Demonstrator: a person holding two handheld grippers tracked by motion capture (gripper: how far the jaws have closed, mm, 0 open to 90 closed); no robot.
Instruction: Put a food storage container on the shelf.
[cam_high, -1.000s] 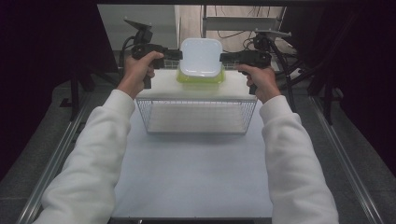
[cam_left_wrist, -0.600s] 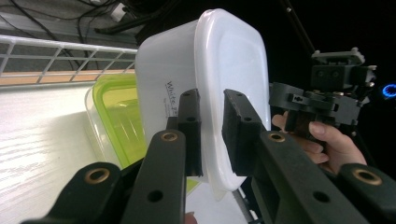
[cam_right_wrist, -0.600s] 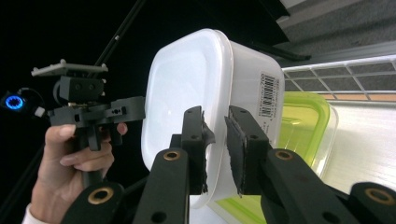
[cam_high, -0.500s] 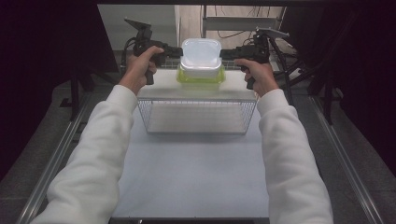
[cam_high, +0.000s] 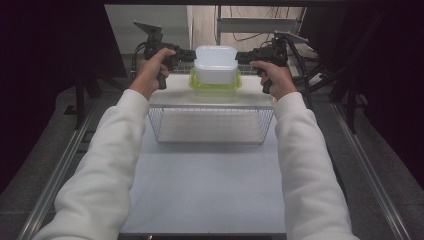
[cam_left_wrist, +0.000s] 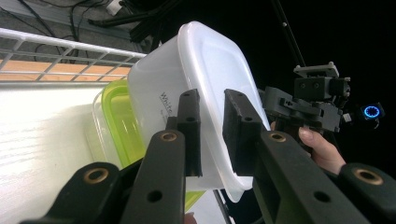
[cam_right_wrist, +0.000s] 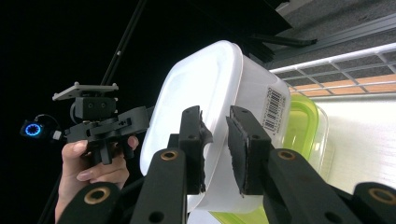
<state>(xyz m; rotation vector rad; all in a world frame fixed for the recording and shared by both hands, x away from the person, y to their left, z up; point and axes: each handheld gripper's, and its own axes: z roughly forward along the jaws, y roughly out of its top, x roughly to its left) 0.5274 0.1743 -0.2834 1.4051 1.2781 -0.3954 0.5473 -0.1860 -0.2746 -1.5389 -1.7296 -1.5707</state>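
A white plastic container (cam_high: 216, 62) sits nested on a clear box with a green lid (cam_high: 215, 86), on the white top of a wire rack (cam_high: 170, 96) at the far end of the table. My left gripper (cam_high: 192, 54) is shut on its left rim and my right gripper (cam_high: 240, 56) on its right rim. In the left gripper view the jaws (cam_left_wrist: 211, 100) pinch the white container's edge (cam_left_wrist: 219, 65), with the green lid (cam_left_wrist: 116, 121) just behind. The right gripper view has its jaws (cam_right_wrist: 215, 116) clamped on the opposite edge (cam_right_wrist: 210, 88), beside a barcode label (cam_right_wrist: 273, 109).
The wire rack's mesh front (cam_high: 210, 125) stands between the person's sleeves. The pale table top (cam_high: 210, 190) stretches toward the near edge. Metal rails (cam_high: 60, 170) run along both sides, and dark stands and cables (cam_high: 320, 65) crowd the far right.
Both hands have risen slightly and drawn in toward the white container. The container itself has hardly shifted over the green-lidded box.
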